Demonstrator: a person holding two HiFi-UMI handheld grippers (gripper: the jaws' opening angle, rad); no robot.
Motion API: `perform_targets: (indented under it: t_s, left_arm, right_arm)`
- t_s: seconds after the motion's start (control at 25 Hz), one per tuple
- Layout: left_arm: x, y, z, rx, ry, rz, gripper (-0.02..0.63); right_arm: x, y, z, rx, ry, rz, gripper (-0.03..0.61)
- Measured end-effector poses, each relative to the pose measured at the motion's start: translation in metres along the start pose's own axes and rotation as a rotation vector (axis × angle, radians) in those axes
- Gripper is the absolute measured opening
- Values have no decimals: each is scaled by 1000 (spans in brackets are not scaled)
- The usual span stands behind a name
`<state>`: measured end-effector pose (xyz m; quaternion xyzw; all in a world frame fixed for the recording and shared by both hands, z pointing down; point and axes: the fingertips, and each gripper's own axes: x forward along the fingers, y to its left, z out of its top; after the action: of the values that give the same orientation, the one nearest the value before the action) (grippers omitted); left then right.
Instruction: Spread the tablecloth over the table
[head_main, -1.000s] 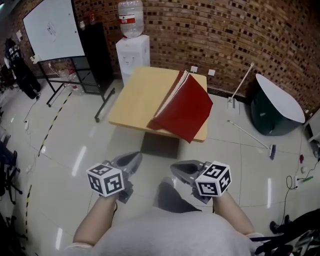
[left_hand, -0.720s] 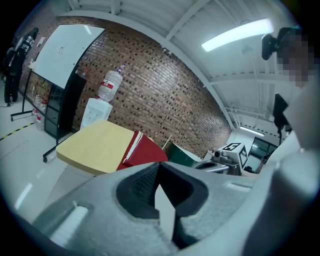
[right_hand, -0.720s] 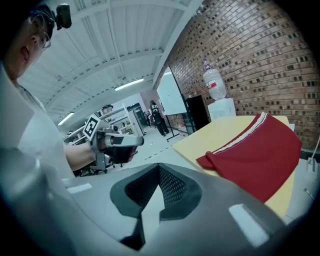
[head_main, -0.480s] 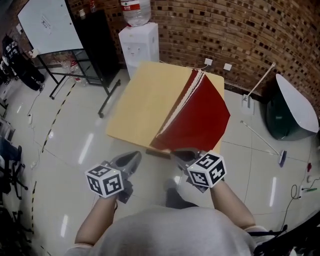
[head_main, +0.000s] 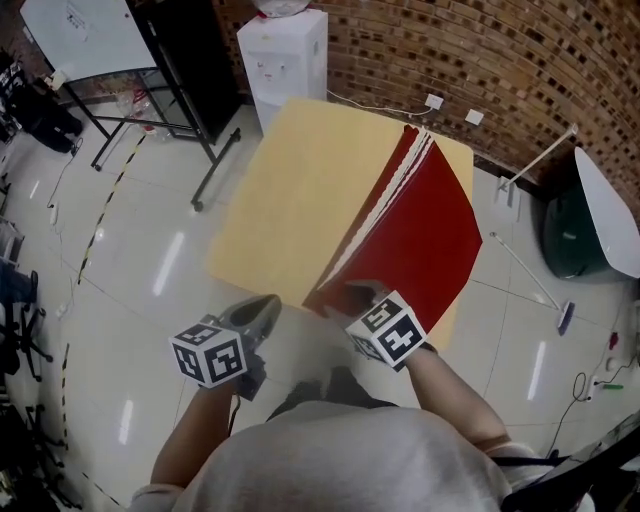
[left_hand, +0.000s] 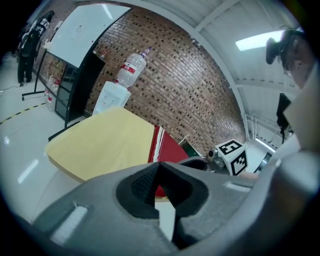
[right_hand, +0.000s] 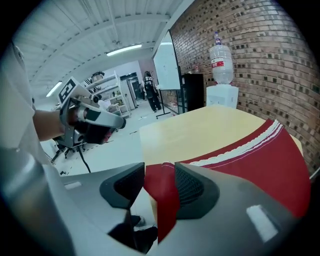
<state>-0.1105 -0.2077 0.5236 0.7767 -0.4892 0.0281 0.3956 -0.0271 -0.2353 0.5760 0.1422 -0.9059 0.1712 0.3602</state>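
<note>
A folded red tablecloth (head_main: 425, 240) with a white scalloped edge lies on the right half of the yellow table (head_main: 290, 190). My right gripper (head_main: 352, 295) is at the cloth's near corner. Its jaws have just been opening and stand open. In the right gripper view (right_hand: 159, 177) the red corner (right_hand: 160, 200) shows in the gap between them, with no pad pressing on it. My left gripper (head_main: 262, 305) hangs shut and holds nothing, just short of the table's near edge and left of the cloth. In the left gripper view (left_hand: 159, 172) the table (left_hand: 105, 142) and cloth (left_hand: 172, 150) lie ahead.
A water dispenser (head_main: 285, 45) stands behind the table against the brick wall. A whiteboard on a stand (head_main: 80, 30) and a black cabinet are at the back left. A dark green bin with a white lid (head_main: 600, 215) and a long-handled mop (head_main: 530, 270) are at the right.
Both grippers have come forward to the table, which now fills more of the view. The right gripper has reached the cloth's near corner; the left has stayed beside it near the table edge.
</note>
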Motion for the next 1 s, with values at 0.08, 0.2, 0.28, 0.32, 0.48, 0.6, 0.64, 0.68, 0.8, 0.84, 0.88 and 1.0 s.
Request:
perform_targets:
  t_s: [0.08, 0.2, 0.28, 0.32, 0.48, 0.6, 0.64, 0.68, 0.8, 0.84, 0.88, 1.0]
  left_arm:
    - [-1, 11, -3, -20, 19, -13, 2]
    - [-1, 24, -5, -19, 55, -40, 2]
    - [0, 29, -5, 5, 82, -57, 1]
    - [0, 31, -4, 15, 92, -64, 2]
    - [5, 38, -7, 15, 125, -92, 2]
    - [11, 38, -20, 17, 167, -110, 0]
    - [13, 38, -23, 17, 178, -116, 2]
    - [14, 37, -26, 16, 187, -122, 0]
    - [18, 38, -31, 16, 204, -127, 0]
    - [19, 40, -33, 18, 210, -124, 2]
    - [20, 41, -35, 20, 217, -121, 1]
    - [26, 44, -47, 25, 254, -116, 2]
  right_arm:
    - [15, -5, -1, -8, 30, -54, 184]
    - [34, -12, -8, -39, 86, -131, 192]
    - [41, -15, -15, -54, 119, -177, 192]
    - [44, -17, -16, -55, 130, -197, 192]
    - [52, -26, -20, -63, 167, -265, 144]
    - [56, -30, -26, -71, 196, -296, 120]
    - [55, -31, -26, -68, 197, -309, 114]
    - [54, -32, -26, -63, 195, -323, 77]
    - [49, -35, -24, -34, 182, -336, 17]
    - [46, -35, -23, -19, 173, -333, 15]
    - [42, -36, -22, -5, 161, -332, 15]
    - [25, -38, -11, 40, 103, -347, 14]
